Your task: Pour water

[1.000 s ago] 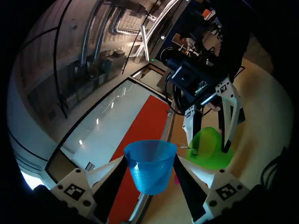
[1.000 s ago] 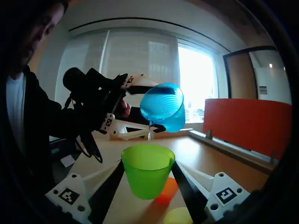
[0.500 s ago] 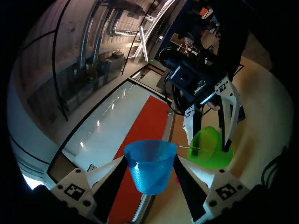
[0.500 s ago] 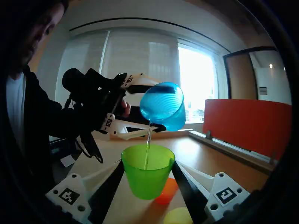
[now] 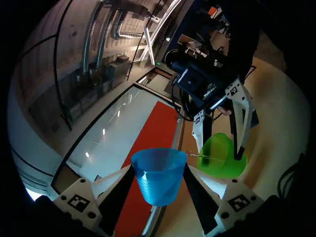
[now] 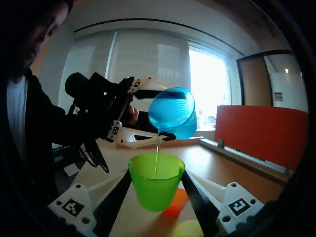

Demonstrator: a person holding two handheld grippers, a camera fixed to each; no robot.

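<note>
- Two cups are held: the blue cup (image 5: 159, 181) is clamped between the fingers of the left gripper (image 5: 158, 170), the green cup (image 6: 156, 187) between those of the right gripper (image 6: 156, 175).
- The blue cup is tilted above and just ahead of the right gripper.
- A thin water stream (image 6: 157, 152) is seen falling from the blue cup's rim into the green cup.
- An orange cup (image 6: 178, 200) is seen just behind the green cup.

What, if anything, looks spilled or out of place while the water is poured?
Nothing stands out. The tilted blue cup sends a thin stream into the upright green cup, landing inside its rim. I see no water on the visible table.
</note>
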